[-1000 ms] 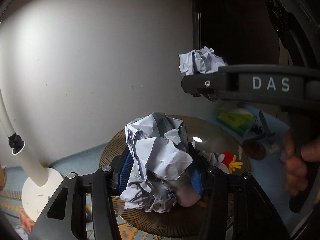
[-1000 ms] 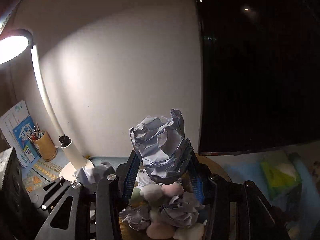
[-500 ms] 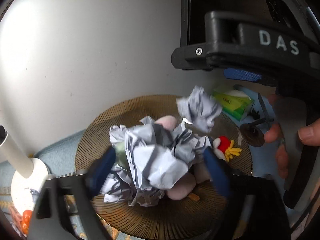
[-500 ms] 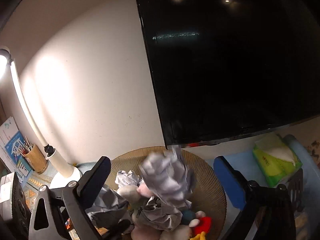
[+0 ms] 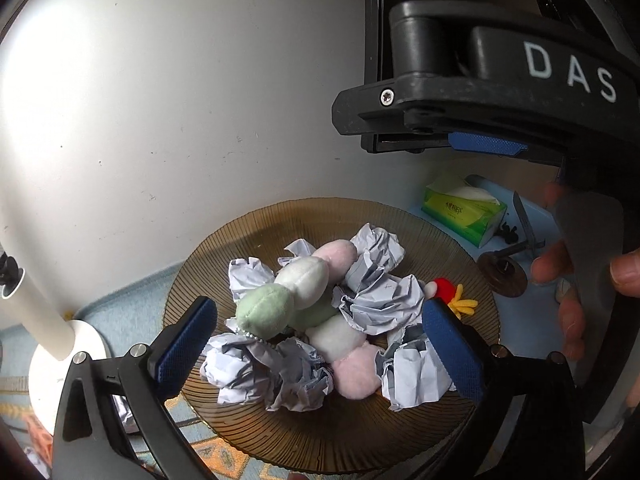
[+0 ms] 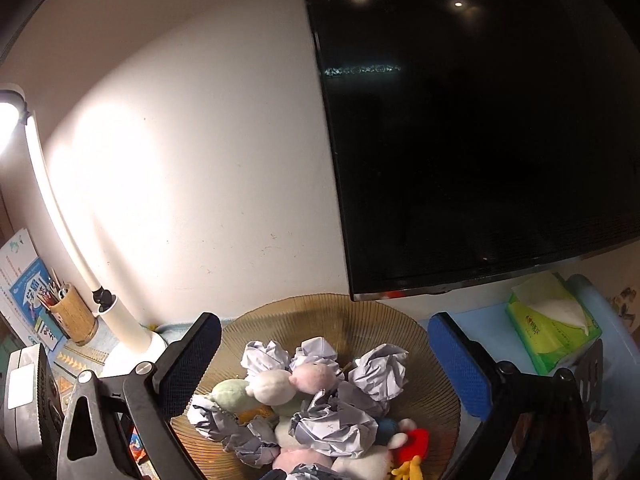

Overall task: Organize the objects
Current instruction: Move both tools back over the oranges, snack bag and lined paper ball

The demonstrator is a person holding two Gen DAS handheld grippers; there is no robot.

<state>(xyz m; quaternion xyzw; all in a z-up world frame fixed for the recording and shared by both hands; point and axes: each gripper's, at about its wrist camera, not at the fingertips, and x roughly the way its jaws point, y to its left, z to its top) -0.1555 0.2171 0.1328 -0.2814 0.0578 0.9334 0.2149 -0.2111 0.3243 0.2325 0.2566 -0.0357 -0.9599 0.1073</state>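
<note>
Paper balls (image 5: 380, 300) lie heaped in the amber plate (image 5: 320, 432), without clear long axis; both grippers' jaws spread, empty.

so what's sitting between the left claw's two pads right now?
In the left wrist view, the left claw is open over the amber plate; between its pads show crumpled paper balls and pastel plush toys, ungripped.

The round amber ribbed glass plate (image 5: 448, 248) looks glossy and translucent. On it lie crumpled balls of matt pale lined paper (image 5: 384, 300) and soft, fuzzy pastel plush toys (image 5: 304, 276). Both grippers' jaws carry rough-textured blue pads on matt black plastic. The wide black screen (image 6: 480, 140) is glossy; the green tissue pack (image 5: 464, 210) looks like shiny plastic film.
</note>
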